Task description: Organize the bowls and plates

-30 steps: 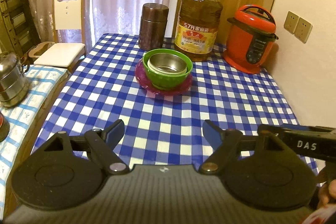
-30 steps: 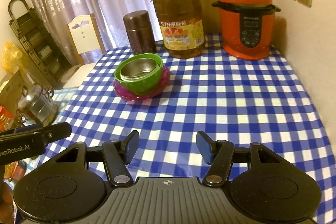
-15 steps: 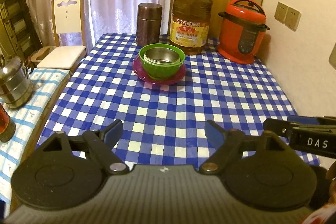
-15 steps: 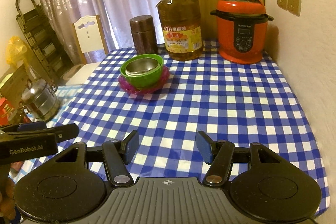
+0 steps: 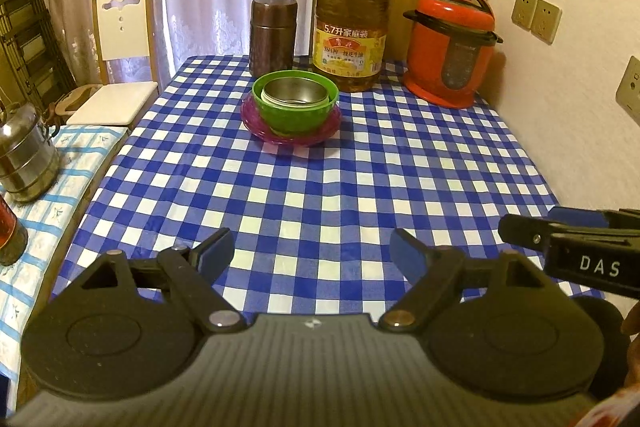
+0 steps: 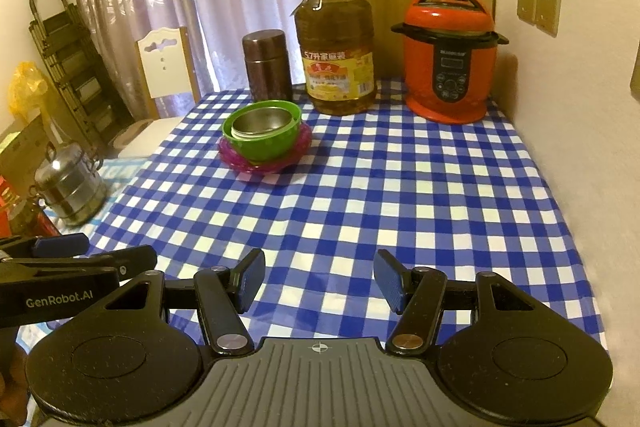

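Your left gripper (image 5: 312, 253) hangs over the near edge of the blue-and-white checked table (image 5: 360, 187), its jaws spread wide with nothing between them. Your right gripper (image 6: 319, 285) sits level with it on the right, jaws likewise wide and holding nothing; each tool shows at the edge of the other's view.

The task's stack stands well ahead of both grippers, toward the far side of the table and left of its middle. A round steel bowl (image 5: 294, 93) nests inside a green plastic bowl (image 5: 296, 115), and that green bowl rests on a magenta translucent plate (image 5: 256, 125) lying flat on the cloth. All 3 pieces sit upright, with the steel bowl slightly off-centre within the green rim.

Just behind the stack, a brown cylindrical canister (image 5: 273, 35) stands at the far edge. To its right is a large amber oil jug with a yellow cap (image 5: 351, 23), and further right, near the wall, a red electric pressure cooker (image 5: 450, 47).

Off the table to your left, a stacked steel tiffin carrier (image 5: 25, 153) rests on a pale blue-lined cloth, and a white wooden chair (image 5: 120, 27) stands by the curtain.
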`<move>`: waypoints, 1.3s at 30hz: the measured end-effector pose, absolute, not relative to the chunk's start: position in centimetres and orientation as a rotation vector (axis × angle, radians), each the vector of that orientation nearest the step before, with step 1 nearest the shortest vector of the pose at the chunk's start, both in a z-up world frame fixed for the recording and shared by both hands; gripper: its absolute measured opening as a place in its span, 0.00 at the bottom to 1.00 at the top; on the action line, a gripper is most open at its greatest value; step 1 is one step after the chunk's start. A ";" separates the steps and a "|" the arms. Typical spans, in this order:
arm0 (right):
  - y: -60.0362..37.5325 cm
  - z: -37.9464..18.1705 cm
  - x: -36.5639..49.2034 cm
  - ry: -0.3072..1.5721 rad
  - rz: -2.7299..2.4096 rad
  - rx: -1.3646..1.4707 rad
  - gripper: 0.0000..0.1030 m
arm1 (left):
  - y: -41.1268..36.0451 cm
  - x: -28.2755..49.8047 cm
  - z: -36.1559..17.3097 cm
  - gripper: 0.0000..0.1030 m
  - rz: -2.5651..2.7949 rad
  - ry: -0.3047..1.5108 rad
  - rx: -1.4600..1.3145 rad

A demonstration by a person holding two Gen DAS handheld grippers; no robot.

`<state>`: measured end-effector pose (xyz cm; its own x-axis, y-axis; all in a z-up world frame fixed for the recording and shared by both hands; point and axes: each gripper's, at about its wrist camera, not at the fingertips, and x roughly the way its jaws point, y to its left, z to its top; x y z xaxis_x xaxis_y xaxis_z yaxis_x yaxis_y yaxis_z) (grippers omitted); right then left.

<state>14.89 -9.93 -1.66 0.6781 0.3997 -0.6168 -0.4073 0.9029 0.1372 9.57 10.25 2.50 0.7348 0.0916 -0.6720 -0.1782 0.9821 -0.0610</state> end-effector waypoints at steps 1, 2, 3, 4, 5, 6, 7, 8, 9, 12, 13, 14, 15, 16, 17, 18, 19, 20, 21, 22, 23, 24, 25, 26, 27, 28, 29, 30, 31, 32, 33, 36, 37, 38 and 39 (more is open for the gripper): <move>-10.1 -1.7 14.9 0.691 0.453 -0.009 0.59 | 10.3 9.6 2.5 0.81 0.148 0.730 -0.126; -10.1 -1.7 14.9 0.693 0.453 -0.008 0.59 | 10.2 9.5 2.5 0.81 0.148 0.729 -0.127; -10.2 -1.8 14.9 0.694 0.452 -0.007 0.59 | 10.2 9.5 2.5 0.81 0.147 0.728 -0.127; -10.2 -1.8 14.9 0.695 0.452 -0.005 0.59 | 10.2 9.5 2.5 0.81 0.147 0.727 -0.129; -10.2 -1.8 14.9 0.694 0.452 -0.005 0.59 | 10.2 9.5 2.6 0.81 0.147 0.728 -0.131; -10.2 -1.8 14.9 0.695 0.451 -0.003 0.59 | 10.2 9.5 2.5 0.81 0.146 0.729 -0.132; -10.2 -1.8 14.9 0.694 0.452 -0.005 0.59 | 10.2 9.5 2.5 0.81 0.146 0.729 -0.130; -10.2 -1.8 14.9 0.694 0.451 -0.005 0.59 | 10.1 9.5 2.5 0.81 0.146 0.729 -0.130; -10.3 -1.8 14.9 0.693 0.451 -0.006 0.59 | 10.1 9.5 2.6 0.81 0.146 0.729 -0.130; -10.3 -1.8 14.9 0.694 0.451 -0.005 0.59 | 10.0 9.5 2.6 0.81 0.145 0.728 -0.129; -10.3 -1.8 14.9 0.693 0.452 -0.005 0.59 | 9.9 9.5 2.6 0.81 0.145 0.728 -0.129; -10.3 -1.9 14.9 0.693 0.452 -0.004 0.59 | 9.9 9.5 2.6 0.81 0.145 0.728 -0.130; -10.3 -1.9 15.0 0.694 0.451 -0.003 0.59 | 9.9 9.5 2.5 0.81 0.146 0.728 -0.130; -10.3 -1.9 14.9 0.694 0.451 -0.004 0.59 | 9.9 9.5 2.5 0.81 0.146 0.728 -0.128; -10.3 -1.8 15.0 0.694 0.450 -0.003 0.59 | 9.9 9.6 2.6 0.81 0.146 0.728 -0.128; -10.4 -1.8 15.0 0.694 0.450 -0.003 0.59 | 9.9 9.6 2.6 0.81 0.145 0.729 -0.129; -10.4 -1.9 15.0 0.694 0.450 -0.003 0.59 | 9.8 9.6 2.6 0.81 0.145 0.730 -0.128; -10.4 -1.9 15.0 0.695 0.450 -0.003 0.59 | 9.7 9.6 2.5 0.81 0.145 0.730 -0.127; -10.4 -1.9 15.0 0.694 0.450 -0.004 0.59 | 9.7 9.6 2.6 0.81 0.145 0.731 -0.127; -10.4 -1.9 15.0 0.693 0.450 -0.004 0.59 | 9.7 9.6 2.5 0.81 0.144 0.731 -0.129; -10.4 -1.9 15.0 0.693 0.450 -0.005 0.59 | 9.7 9.6 2.5 0.81 0.142 0.731 -0.130; -10.4 -1.9 15.1 0.694 0.451 -0.002 0.59 | 9.7 9.6 2.5 0.81 0.141 0.731 -0.129; -10.6 -1.9 15.2 0.695 0.450 0.000 0.59 | 9.7 9.6 2.5 0.81 0.141 0.732 -0.128; -10.6 -1.9 15.2 0.694 0.449 -0.002 0.59 | 9.6 9.6 2.5 0.81 0.140 0.731 -0.127; -10.6 -1.9 15.3 0.694 0.449 -0.002 0.59 | 9.6 9.6 2.5 0.81 0.139 0.732 -0.128; -10.6 -1.9 15.3 0.694 0.449 -0.001 0.59 | 9.7 9.7 2.5 0.81 0.139 0.731 -0.128; -10.6 -2.0 15.3 0.696 0.449 0.000 0.59 | 9.7 9.7 2.5 0.81 0.139 0.732 -0.127; -10.6 -1.9 15.3 0.696 0.449 -0.001 0.59 | 9.7 9.7 2.5 0.81 0.139 0.733 -0.126; -10.6 -1.9 15.3 0.695 0.449 -0.002 0.59 | 9.6 9.7 2.5 0.81 0.138 0.732 -0.127; -10.6 -1.9 15.3 0.695 0.450 -0.001 0.59 | 9.6 9.7 2.5 0.81 0.138 0.731 -0.128; -10.6 -1.9 15.3 0.695 0.450 -0.001 0.59 | 9.6 9.7 2.5 0.81 0.139 0.733 -0.127; -10.6 -2.0 15.3 0.695 0.449 -0.002 0.59 | 9.6 9.7 2.5 0.81 0.137 0.733 -0.128; -10.6 -2.0 15.3 0.695 0.450 -0.001 0.59 | 9.6 9.7 2.5 0.81 0.138 0.732 -0.126; -10.6 -1.9 15.3 0.695 0.450 -0.001 0.59 | 9.6 9.7 2.5 0.81 0.139 0.731 -0.126; -10.6 -2.0 15.3 0.695 0.449 -0.001 0.59 | 9.6 9.7 2.5 0.81 0.138 0.732 -0.126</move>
<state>15.31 -10.64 -1.97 0.6767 0.3994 -0.6185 -0.4003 0.9046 0.1462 9.71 9.63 2.49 0.7358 0.0814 -0.6723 -0.1695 0.9833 -0.0664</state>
